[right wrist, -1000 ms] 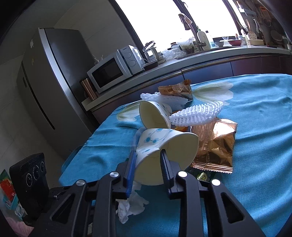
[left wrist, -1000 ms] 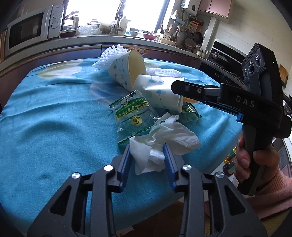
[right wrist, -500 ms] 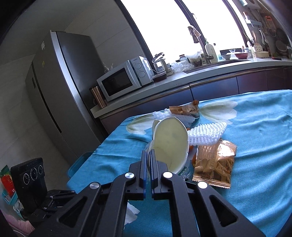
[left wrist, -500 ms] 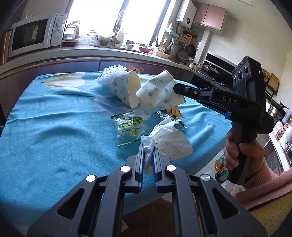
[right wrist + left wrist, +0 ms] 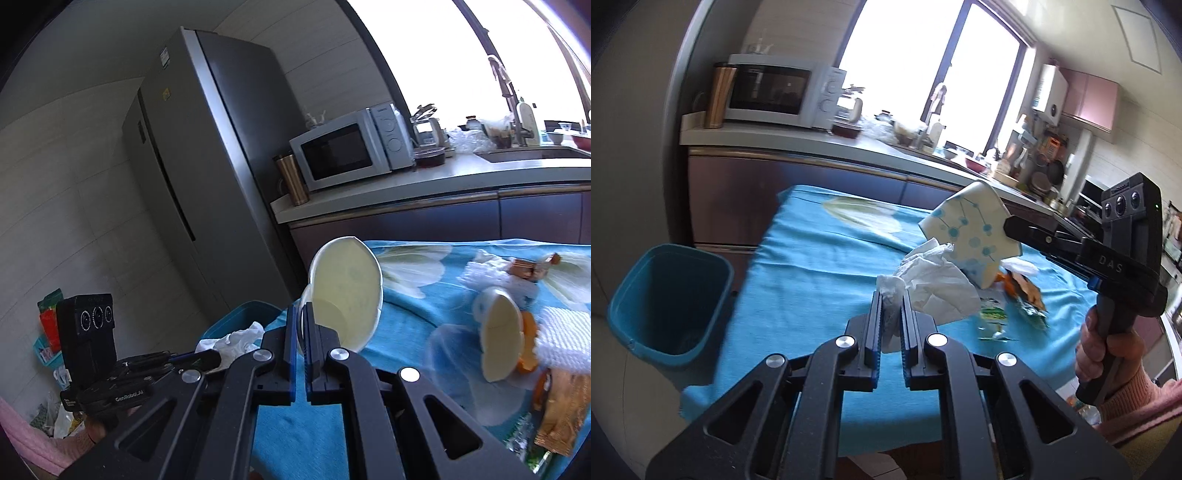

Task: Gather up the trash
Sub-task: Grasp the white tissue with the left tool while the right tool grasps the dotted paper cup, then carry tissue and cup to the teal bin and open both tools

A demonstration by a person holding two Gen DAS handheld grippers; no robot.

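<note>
Left tool (image 5: 890,314) grips tissue (image 5: 934,284), right tool (image 5: 303,325) grips paper cup (image 5: 345,291); neither has reached the bin (image 5: 670,299); wrappers (image 5: 561,410) and a second cup (image 5: 498,334) remain on the table (image 5: 820,269) beside it.

The teal bin (image 5: 670,299) stands open-topped on the floor just off the table (image 5: 812,266) edge; the fridge (image 5: 207,166) and counter cabinets (image 5: 798,192) wall in its far side.

Crumpled white tissue (image 5: 934,288), smooth paper cup (image 5: 343,295), matt blue cloth (image 5: 812,266).
</note>
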